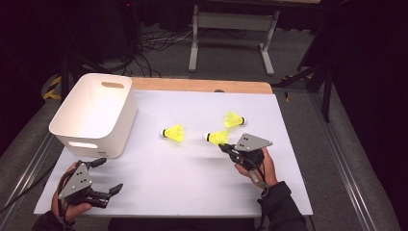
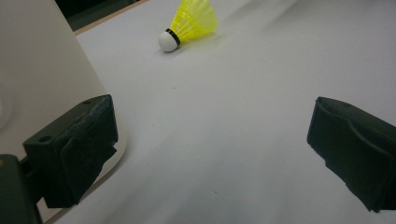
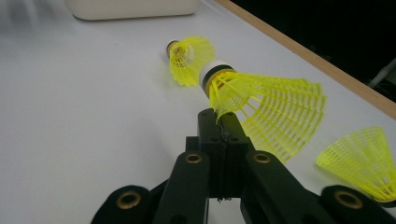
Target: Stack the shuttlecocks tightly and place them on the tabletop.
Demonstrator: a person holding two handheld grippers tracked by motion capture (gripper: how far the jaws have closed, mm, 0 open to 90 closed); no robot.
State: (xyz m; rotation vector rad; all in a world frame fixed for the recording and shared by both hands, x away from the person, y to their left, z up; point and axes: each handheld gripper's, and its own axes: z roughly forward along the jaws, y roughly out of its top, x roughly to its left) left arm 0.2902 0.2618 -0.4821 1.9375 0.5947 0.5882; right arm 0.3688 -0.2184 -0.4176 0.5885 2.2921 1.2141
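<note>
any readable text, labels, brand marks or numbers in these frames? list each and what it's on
None: no text, number or brand mark can be read.
White bin: plain walls, no label.
Three yellow shuttlecocks, the one pinched by the right gripper at its skirt: a dark band at the cork, no print legible.
Left gripper fingers: plain black pads.
Grey plate on the right gripper: unmarked.

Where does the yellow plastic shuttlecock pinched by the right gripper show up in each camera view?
High view: the held yellow plastic shuttlecock sits right of centre, at the right gripper tips.
Left gripper view: I cannot tell; the one shuttlecock there looks like the loose one nearer the bin.
Right gripper view: centre, its skirt clamped in the shut jaws.
Shared landmark: the white plastic bin, top left in the right gripper view, left edge in the left gripper view.
</note>
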